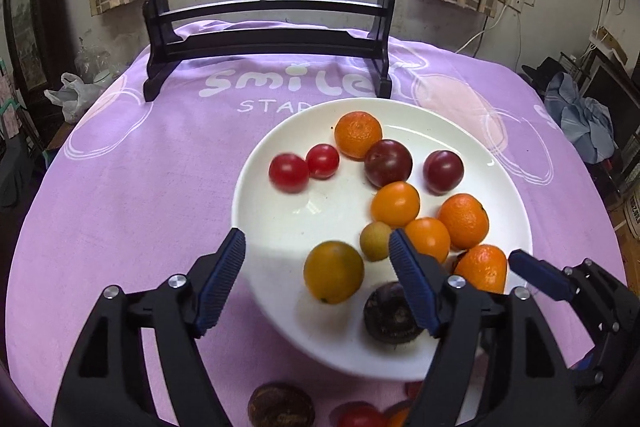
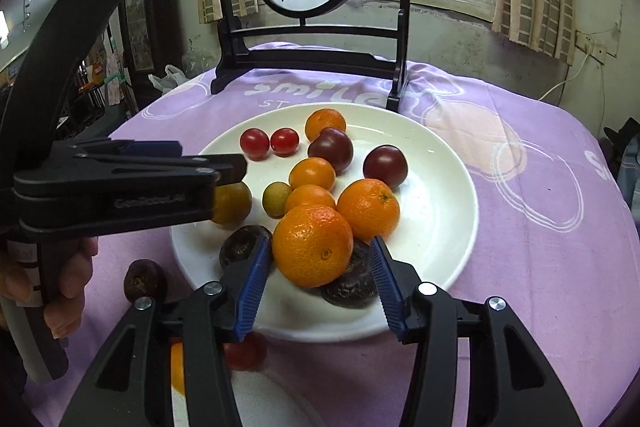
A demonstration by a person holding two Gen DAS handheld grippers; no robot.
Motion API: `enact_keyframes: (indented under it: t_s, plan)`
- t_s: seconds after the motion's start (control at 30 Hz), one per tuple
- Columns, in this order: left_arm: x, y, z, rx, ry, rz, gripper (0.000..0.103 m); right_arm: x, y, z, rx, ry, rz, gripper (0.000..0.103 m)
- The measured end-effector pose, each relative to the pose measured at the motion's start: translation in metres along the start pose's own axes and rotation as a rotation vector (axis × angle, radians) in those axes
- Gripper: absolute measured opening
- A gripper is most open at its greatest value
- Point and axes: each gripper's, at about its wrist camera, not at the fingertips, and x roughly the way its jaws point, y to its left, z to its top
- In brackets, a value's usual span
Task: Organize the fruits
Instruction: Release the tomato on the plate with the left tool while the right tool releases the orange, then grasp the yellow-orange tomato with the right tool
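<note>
A white plate point(image 1: 492, 163) point(image 2: 440, 163) on the purple cloth holds several tangerines, small orange fruits, dark plums, two red cherry tomatoes point(image 1: 289, 173) and dark passion fruits point(image 1: 390, 313). My left gripper point(image 1: 316, 243) is open and empty above the plate's near left rim, over a yellow-orange fruit point(image 1: 334, 271). My right gripper point(image 2: 318, 251) is open with its fingers either side of a tangerine point(image 2: 313, 245) that rests on a passion fruit point(image 2: 352, 287). The tangerine touches or nearly touches the left pad; a gap shows at the right pad.
A passion fruit point(image 2: 145, 281) point(image 1: 280, 405), a red tomato point(image 2: 246, 351) and an orange fruit lie on the cloth in front of the plate. A dark wooden stand with a round persimmon painting point(image 1: 272, 39) stands behind the plate. The left gripper's body point(image 2: 120, 183) reaches in from the left.
</note>
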Motion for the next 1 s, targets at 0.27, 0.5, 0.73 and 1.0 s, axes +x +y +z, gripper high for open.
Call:
enact_keyframes:
  t_s: [0.27, 0.5, 0.73, 1.0]
  plan:
    - [-0.027, 0.014, -0.034, -0.045, 0.017, -0.027, 0.084, -0.031, -0.011, -0.011, 0.050, -0.049, -0.029, 0.054]
    - [-0.049, 0.027, -0.064, -0.061, -0.002, -0.011, 0.085, -0.053, -0.004, -0.032, 0.023, -0.032, -0.023, 0.059]
    - [-0.049, 0.033, -0.086, -0.056, -0.007, -0.005, 0.087, -0.066, 0.025, -0.058, -0.059, 0.020, 0.015, 0.060]
    - [-0.046, 0.045, -0.090, -0.058, -0.027, 0.001, 0.087, -0.048, 0.068, -0.083, -0.164, 0.129, 0.073, 0.059]
